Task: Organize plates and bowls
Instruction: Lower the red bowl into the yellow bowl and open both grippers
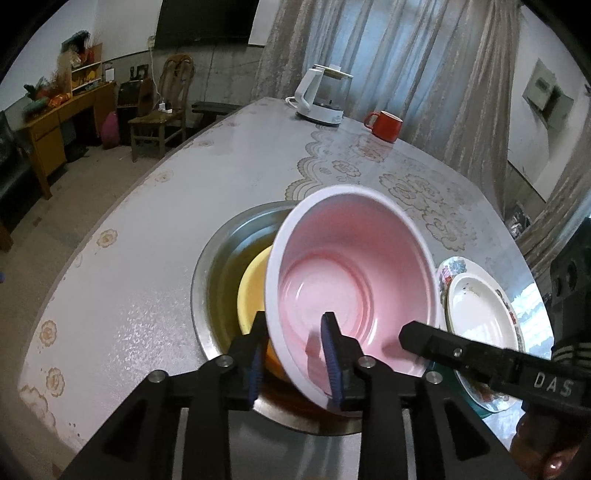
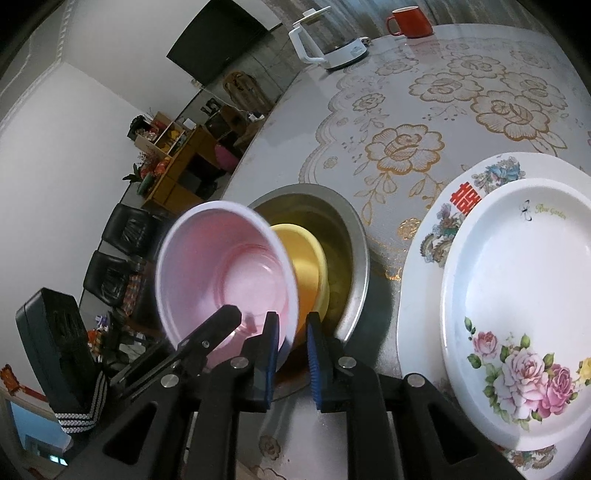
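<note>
Bowls (image 1: 354, 280): 3, nested | plates (image 2: 517, 295): 2, stacked | claws (image 1: 295, 354): 2

White walls, pale curtains (image 1: 388, 55), wooden desk (image 1: 59, 125) and chair (image 1: 162, 110), dark wall screen (image 1: 207, 18).

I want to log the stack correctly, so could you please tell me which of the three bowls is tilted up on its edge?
The pink bowl; the yellow bowl sits inside the steel bowl.
</note>
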Motion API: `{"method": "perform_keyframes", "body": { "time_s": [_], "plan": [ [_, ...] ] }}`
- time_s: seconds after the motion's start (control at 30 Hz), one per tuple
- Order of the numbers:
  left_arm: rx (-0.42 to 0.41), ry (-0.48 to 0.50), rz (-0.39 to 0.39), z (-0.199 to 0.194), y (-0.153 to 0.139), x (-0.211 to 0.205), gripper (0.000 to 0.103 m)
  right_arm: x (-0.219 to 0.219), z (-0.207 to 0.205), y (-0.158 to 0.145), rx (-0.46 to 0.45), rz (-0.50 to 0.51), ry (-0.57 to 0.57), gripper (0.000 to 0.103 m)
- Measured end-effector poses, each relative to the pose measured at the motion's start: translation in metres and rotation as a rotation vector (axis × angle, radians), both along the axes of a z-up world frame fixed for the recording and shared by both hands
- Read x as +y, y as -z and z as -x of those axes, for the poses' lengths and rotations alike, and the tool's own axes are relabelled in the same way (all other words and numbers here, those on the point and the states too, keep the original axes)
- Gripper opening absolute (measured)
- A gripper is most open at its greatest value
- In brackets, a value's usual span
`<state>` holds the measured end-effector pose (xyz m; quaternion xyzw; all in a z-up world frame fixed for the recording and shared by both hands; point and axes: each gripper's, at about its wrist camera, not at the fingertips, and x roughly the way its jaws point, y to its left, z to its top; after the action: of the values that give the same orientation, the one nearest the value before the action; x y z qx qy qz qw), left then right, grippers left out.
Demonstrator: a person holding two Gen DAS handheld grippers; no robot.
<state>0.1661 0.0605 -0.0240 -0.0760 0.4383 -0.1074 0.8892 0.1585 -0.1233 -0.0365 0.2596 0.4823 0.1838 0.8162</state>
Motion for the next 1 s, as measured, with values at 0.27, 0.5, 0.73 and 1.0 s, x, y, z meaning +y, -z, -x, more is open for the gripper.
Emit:
{"method": "perform_keyframes", "body": {
  "time_s": [0.27,0.5,0.73,1.0],
  "plan": [
    [-0.003,0.008,-0.005,-0.003,0.0,-0.001,0.04,0.003,-0.002,0.0,-0.002,0.014,-0.006,0.016],
    [0.007,0.009,-0.02,-0.013,-0.001,-0.003,0.04,0.007,-0.011,-0.005,-0.019,0.051,-0.001,0.016],
    [-0.01,-0.018,0.013,-0.009,-0.01,0.005,0.07,0.006,-0.022,-0.006,-0.02,0.06,0.016,0.026],
    [-0.097,-0.18,0.125,0.015,-0.028,0.048,0.099,-0.022,-0.003,-0.014,-0.086,0.029,0.083,0.029]
  ]
}}
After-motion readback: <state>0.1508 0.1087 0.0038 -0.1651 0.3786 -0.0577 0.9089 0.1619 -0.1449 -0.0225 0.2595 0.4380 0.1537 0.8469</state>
